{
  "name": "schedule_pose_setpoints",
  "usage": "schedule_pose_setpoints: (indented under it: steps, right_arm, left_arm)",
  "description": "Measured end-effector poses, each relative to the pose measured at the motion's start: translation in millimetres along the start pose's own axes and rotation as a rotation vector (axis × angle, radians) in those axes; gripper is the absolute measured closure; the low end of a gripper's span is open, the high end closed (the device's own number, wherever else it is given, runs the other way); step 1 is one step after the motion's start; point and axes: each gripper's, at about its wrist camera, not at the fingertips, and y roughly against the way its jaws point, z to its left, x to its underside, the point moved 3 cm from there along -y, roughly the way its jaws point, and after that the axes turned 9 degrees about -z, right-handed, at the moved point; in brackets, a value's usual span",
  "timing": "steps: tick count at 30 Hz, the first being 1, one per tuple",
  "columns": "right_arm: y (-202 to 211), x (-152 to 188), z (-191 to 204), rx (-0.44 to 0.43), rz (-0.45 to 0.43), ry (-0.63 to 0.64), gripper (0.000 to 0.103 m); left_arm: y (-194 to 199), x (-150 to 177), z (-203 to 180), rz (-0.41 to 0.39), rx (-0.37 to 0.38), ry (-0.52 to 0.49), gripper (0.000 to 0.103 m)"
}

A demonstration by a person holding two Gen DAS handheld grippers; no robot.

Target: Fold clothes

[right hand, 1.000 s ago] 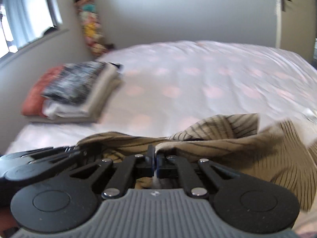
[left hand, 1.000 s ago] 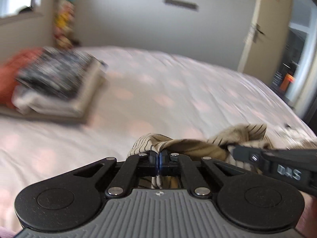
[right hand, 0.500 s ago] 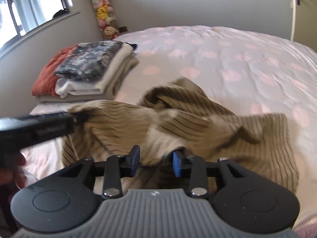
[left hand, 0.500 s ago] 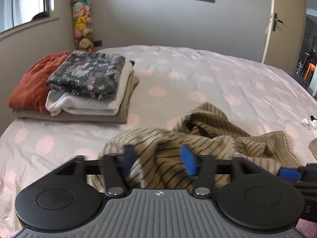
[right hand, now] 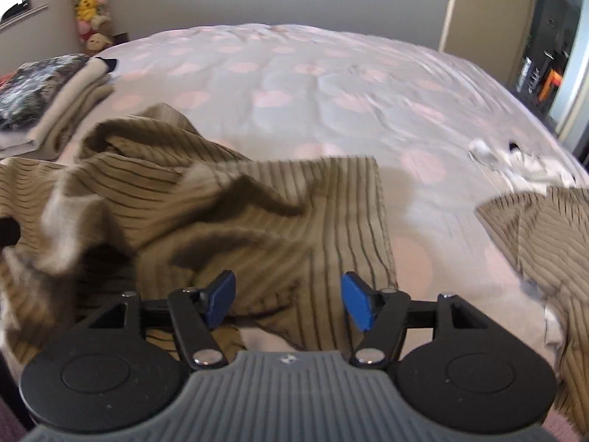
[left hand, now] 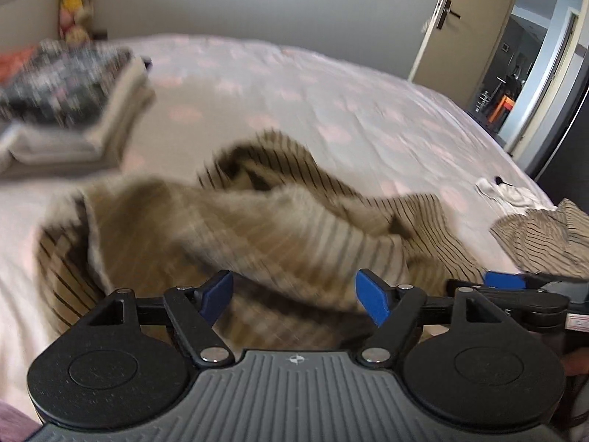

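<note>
In the left wrist view the striped tan garment (left hand: 235, 228) is seen crumpled on the dotted bedspread (left hand: 331, 84), blurred, just released by the left gripper (left hand: 294, 294), whose jaws have just been opening, so flattening seems due; in the right wrist view the right gripper (right hand: 287, 302), likewise just opening and empty, hangs over it, its near edge hidden.

Left hand-held gripper (left hand: 294, 296): black linkage arms, blue pads (left hand: 371, 296), silver rivets, ribbed grey housing. Right hand-held gripper (right hand: 289, 300): identical build.
</note>
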Motion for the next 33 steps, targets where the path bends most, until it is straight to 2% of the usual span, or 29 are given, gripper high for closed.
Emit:
schedule_pose_setpoints:
  steps: [3, 5, 7, 11, 14, 15, 16, 18, 19, 20, 21, 23, 27, 30, 33]
  right_arm:
    - [-7, 0, -2, -0.045, 0.003, -0.033, 0.036]
    - [-13, 1, 1, -0.073, 0.013, -0.046, 0.036]
    - [-20, 2, 2, -0.095, 0.029, -0.053, 0.036]
    - [-35, 3, -4, -0.075, 0.064, -0.112, 0.036]
    - [-49, 4, -6, -0.066, 0.107, -0.150, 0.036]
    - [-54, 4, -7, -0.064, 0.121, -0.160, 0.036]
    - [-57, 5, -6, -0.063, 0.133, -0.161, 0.037]
    - [-59, 7, -4, -0.070, 0.142, -0.140, 0.056]
    - [-59, 9, -3, -0.076, 0.144, -0.133, 0.077]
    - [-58, 9, -3, -0.082, 0.141, -0.131, 0.088]
    - [-57, 9, -3, -0.089, 0.131, -0.132, 0.089]
    - [-52, 8, -3, -0.101, 0.106, -0.130, 0.094]
    - [-33, 6, 3, -0.109, 0.010, -0.089, 0.096]
    - [-11, 4, 9, -0.140, -0.082, -0.044, 0.097]
    - [10, 5, 18, -0.192, -0.123, -0.022, 0.097]
  left_arm:
    - [-15, 10, -1, 0.041, 0.036, 0.040, 0.030]
    - [-23, 14, -5, 0.057, 0.030, 0.034, 0.030]
    - [-28, 17, -13, 0.066, 0.033, 0.006, 0.030]
    - [-34, 22, -34, 0.069, 0.032, -0.096, 0.028]
    - [-43, 27, -43, 0.086, -0.021, -0.176, 0.028]
    - [-46, 28, -41, 0.093, -0.040, -0.172, 0.028]
    - [-49, 29, -38, 0.098, -0.057, -0.154, 0.036]
    - [-49, 27, -29, 0.093, -0.092, -0.097, 0.064]
    - [-47, 26, -26, 0.085, -0.108, -0.084, 0.071]
    - [-44, 24, -23, 0.076, -0.123, -0.081, 0.082]
    - [-40, 22, -20, 0.063, -0.135, -0.081, 0.087]
    - [-30, 17, -15, 0.033, -0.148, -0.067, 0.095]
    - [-8, 4, -6, -0.054, -0.180, -0.034, 0.098]
    - [10, -8, -2, -0.115, -0.256, -0.058, 0.098]
    - [21, -14, 2, -0.121, -0.313, -0.071, 0.098]
